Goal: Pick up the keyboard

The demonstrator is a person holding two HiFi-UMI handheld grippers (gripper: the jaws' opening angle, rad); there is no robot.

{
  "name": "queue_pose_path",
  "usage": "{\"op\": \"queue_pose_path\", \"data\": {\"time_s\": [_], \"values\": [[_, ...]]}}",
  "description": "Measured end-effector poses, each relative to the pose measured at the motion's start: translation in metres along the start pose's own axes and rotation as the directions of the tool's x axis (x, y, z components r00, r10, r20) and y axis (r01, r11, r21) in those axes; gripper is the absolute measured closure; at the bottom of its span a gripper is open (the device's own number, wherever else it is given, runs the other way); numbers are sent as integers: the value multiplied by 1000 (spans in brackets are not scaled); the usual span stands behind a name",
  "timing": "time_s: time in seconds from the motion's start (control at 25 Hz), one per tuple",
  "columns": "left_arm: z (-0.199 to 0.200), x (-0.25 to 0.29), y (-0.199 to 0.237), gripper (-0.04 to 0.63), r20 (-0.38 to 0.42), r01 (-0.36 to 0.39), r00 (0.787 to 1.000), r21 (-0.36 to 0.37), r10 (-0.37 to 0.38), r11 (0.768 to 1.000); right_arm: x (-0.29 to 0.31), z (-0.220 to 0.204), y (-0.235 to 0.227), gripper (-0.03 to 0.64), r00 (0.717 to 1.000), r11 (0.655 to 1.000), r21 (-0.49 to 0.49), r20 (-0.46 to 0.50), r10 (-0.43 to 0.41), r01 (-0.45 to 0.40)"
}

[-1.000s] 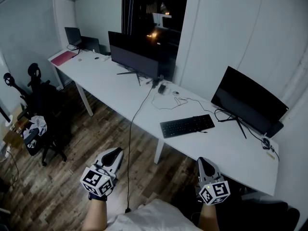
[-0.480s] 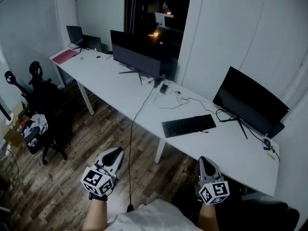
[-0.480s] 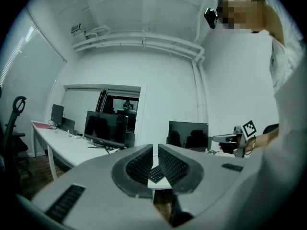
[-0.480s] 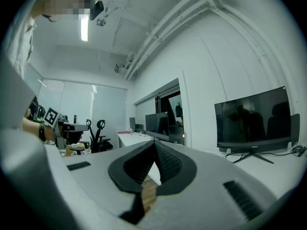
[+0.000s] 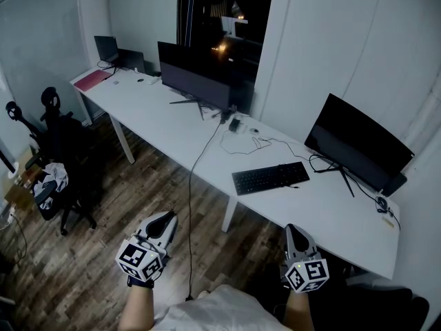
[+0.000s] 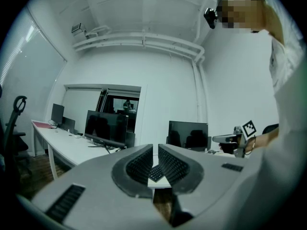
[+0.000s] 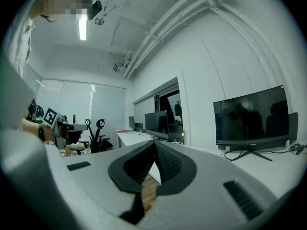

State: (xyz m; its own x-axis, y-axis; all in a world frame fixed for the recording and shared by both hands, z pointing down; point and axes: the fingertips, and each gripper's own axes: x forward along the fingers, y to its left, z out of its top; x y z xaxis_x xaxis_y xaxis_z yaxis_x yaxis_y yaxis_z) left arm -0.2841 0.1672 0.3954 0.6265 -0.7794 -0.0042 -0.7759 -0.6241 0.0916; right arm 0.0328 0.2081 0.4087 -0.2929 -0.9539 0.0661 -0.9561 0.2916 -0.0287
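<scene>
Black keyboard [image 5: 269,178], untouched. Lies flat on the long white desk [image 5: 165,123], in the desk's right half, near its front edge and a little askew to it. Sits well apart from both grippers.

Left gripper [image 5: 167,216], in a hand out in front of the desk, over the wood floor [image 5: 158,185]. Points level toward the desk. Has its ribbed pads drawn together to a thin slit, with nothing between them; through the slit, only a far-off bit of the keyboard at the desk's edge.

Right gripper [image 5: 291,229], likewise in front of the desk, just short of its front edge at the right end. Points level. Has its jaw tips pressed together, gripping nothing.

On the desk's right end, behind the keyboard: a dark monitor [image 5: 355,143] on a thin stand, with loose cables [image 5: 251,143] beside it on the desk top. At the desk's middle, along the back: a second, wider monitor [image 5: 193,74]. At the desk's far left end: a pink folder [image 5: 91,82]. Off the desk's left end, on the floor: a black office chair [image 5: 62,150].
</scene>
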Motion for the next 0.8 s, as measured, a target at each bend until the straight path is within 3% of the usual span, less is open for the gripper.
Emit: {"op": "queue_pose_path", "data": {"time_s": [0.48, 0.8], "values": [[3, -10, 16, 563, 7, -12, 1000, -21, 12, 1000, 9, 4, 13, 614, 1000, 1000, -9, 0, 5, -5], [-14, 0, 15, 563, -5, 36, 999, -24, -36, 999, 16, 0, 8, 614, 1000, 1000, -7, -21, -2, 2]]}}
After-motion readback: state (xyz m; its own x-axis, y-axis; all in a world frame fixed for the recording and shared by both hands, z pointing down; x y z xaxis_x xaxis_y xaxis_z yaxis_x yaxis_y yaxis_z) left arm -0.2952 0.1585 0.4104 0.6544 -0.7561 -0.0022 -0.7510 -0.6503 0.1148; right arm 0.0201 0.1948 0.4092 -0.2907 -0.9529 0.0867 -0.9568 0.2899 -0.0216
